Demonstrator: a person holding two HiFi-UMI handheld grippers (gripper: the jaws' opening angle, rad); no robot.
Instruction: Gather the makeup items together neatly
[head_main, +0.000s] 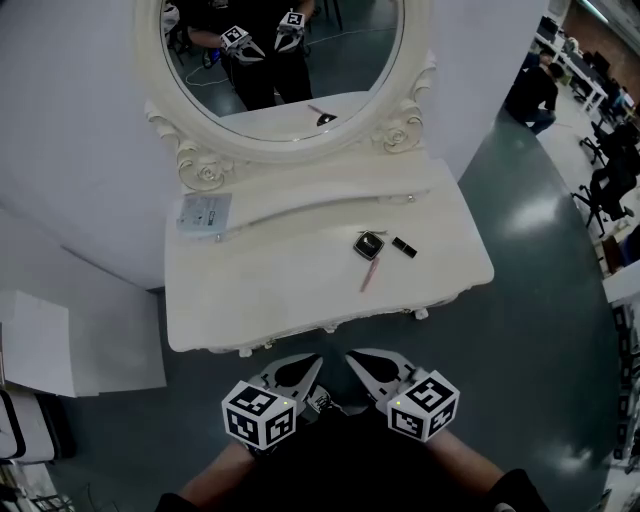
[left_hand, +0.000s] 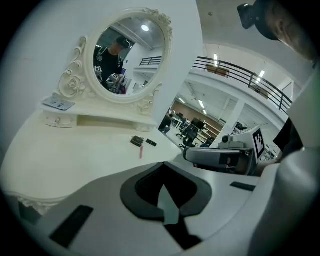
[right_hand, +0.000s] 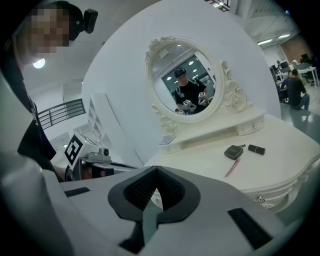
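Three makeup items lie right of centre on the white dressing table (head_main: 250, 290): a black square compact (head_main: 369, 245), a short black lipstick tube (head_main: 404, 247) to its right, and a pink pencil (head_main: 369, 273) just in front of it. They show again in the left gripper view as compact (left_hand: 137, 141), tube (left_hand: 151, 143) and pencil (left_hand: 141, 151), and in the right gripper view as compact (right_hand: 233, 152), tube (right_hand: 256, 149) and pencil (right_hand: 232, 167). My left gripper (head_main: 308, 364) and right gripper (head_main: 358, 360) hover side by side before the table's front edge, both shut and empty, well short of the items.
An oval mirror (head_main: 285, 60) in an ornate white frame stands at the table's back. A small printed card (head_main: 204, 213) lies on the raised shelf at the left. White boxes (head_main: 60, 345) sit on the floor to the left. Seated people (head_main: 535, 90) and office chairs are far right.
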